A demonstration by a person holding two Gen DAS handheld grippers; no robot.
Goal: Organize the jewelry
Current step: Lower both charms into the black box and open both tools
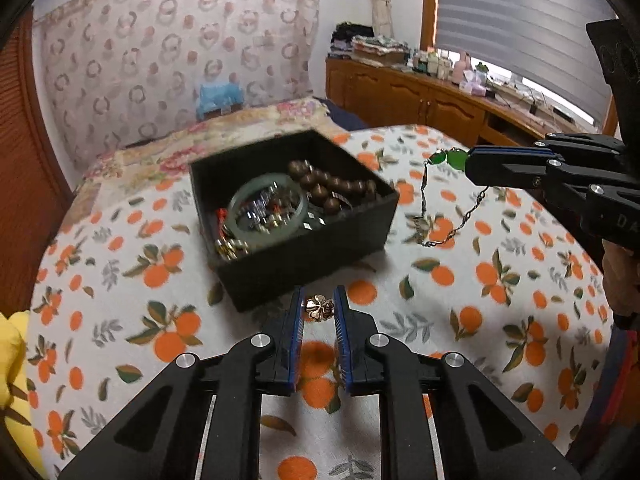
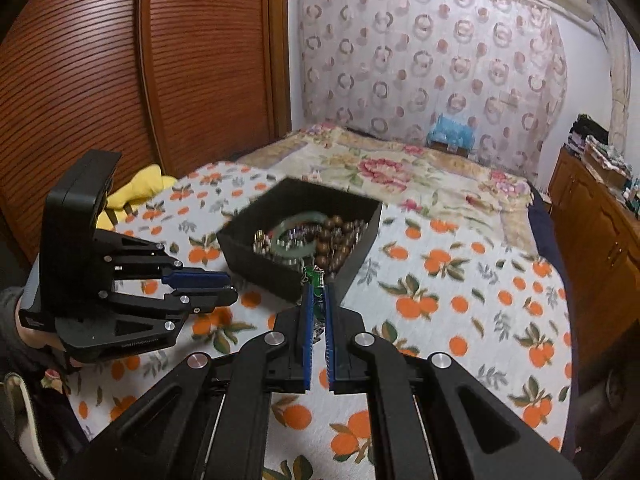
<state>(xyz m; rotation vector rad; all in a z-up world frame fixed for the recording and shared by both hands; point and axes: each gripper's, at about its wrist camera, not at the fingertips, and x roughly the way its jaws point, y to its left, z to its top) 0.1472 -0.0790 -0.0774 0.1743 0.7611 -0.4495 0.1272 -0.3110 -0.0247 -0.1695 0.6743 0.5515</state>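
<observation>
Left gripper (image 1: 319, 307) has its jaws drawn nearly together on a small gold flower-shaped piece (image 1: 319, 306), which sits between the tips just above the orange-print cloth (image 1: 500, 320); the pads look to be touching it on both sides, though only at the very ends. Straight ahead of those tips, just beyond, stands the black jewelry box (image 1: 304, 256), already holding a pale green bangle (image 1: 268, 216) and a string of brown beads (image 1: 332, 188). Off to its right and higher, the right gripper (image 1: 466, 162) is clamped on the green stones of a chain bracelet (image 1: 448, 216), whose free length dangles to the cloth beside the box.

A tip-only pinch on so small a piece could let it twist and drop during the lift. The hanging chain could snag the box wall or drape outside it if carried across too low. Both grippers heading for the box together risk a collision.
</observation>
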